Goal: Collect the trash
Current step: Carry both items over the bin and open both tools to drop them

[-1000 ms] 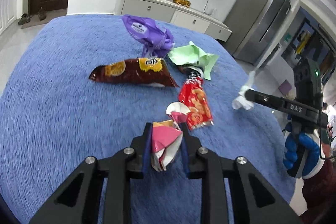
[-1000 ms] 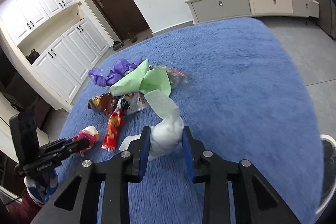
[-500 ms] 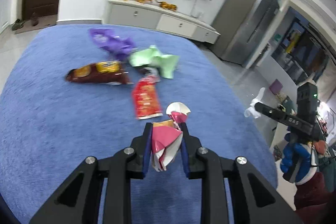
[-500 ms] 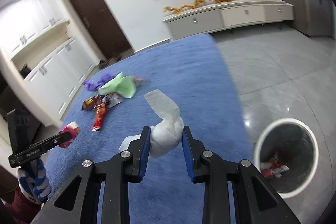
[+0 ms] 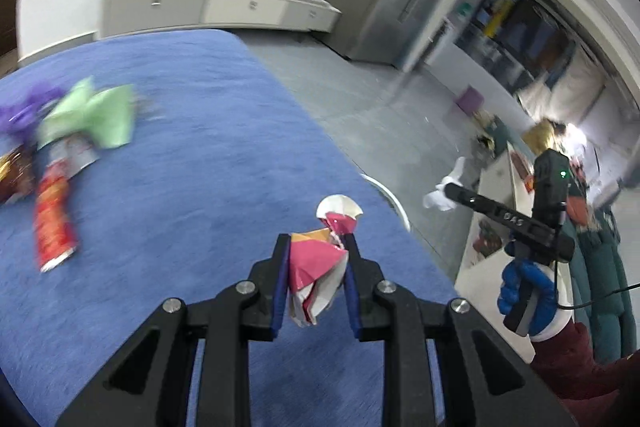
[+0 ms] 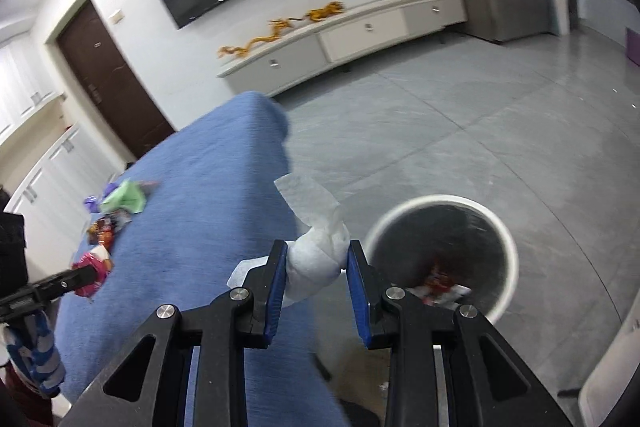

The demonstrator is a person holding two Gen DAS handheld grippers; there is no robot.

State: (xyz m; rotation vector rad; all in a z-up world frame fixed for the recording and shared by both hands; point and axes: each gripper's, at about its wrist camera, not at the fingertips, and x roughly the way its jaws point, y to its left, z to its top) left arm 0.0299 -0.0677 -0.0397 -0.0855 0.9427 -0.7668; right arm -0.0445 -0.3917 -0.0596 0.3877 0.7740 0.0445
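Note:
My left gripper point(image 5: 316, 247) is shut on a crumpled pink and white paper wrapper point(image 5: 316, 267), held over the right part of the blue cloth point(image 5: 180, 187). My right gripper point(image 6: 317, 251) is shut on a twisted white tissue point(image 6: 316, 255), past the cloth's edge and just left of the round white-rimmed bin point(image 6: 440, 251) on the floor. The bin holds some wrappers. In the left wrist view the right gripper point(image 5: 440, 193) shows at the right with the tissue. Left on the cloth lie a red snack packet point(image 5: 52, 227), a green paper point(image 5: 92, 115) and a purple bag point(image 5: 24, 111).
A white low cabinet point(image 6: 360, 35) with gold dragon figures stands along the far wall under a dark screen. Grey tiled floor point(image 6: 480, 127) surrounds the bin. A white counter edge point(image 6: 616, 359) is at the lower right. A brown door point(image 6: 108, 79) is at the left.
Both grippers have swung right, off the trash pile toward the cloth's edge. The bin has come into the right wrist view and grown nearer. Both loads stay gripped.

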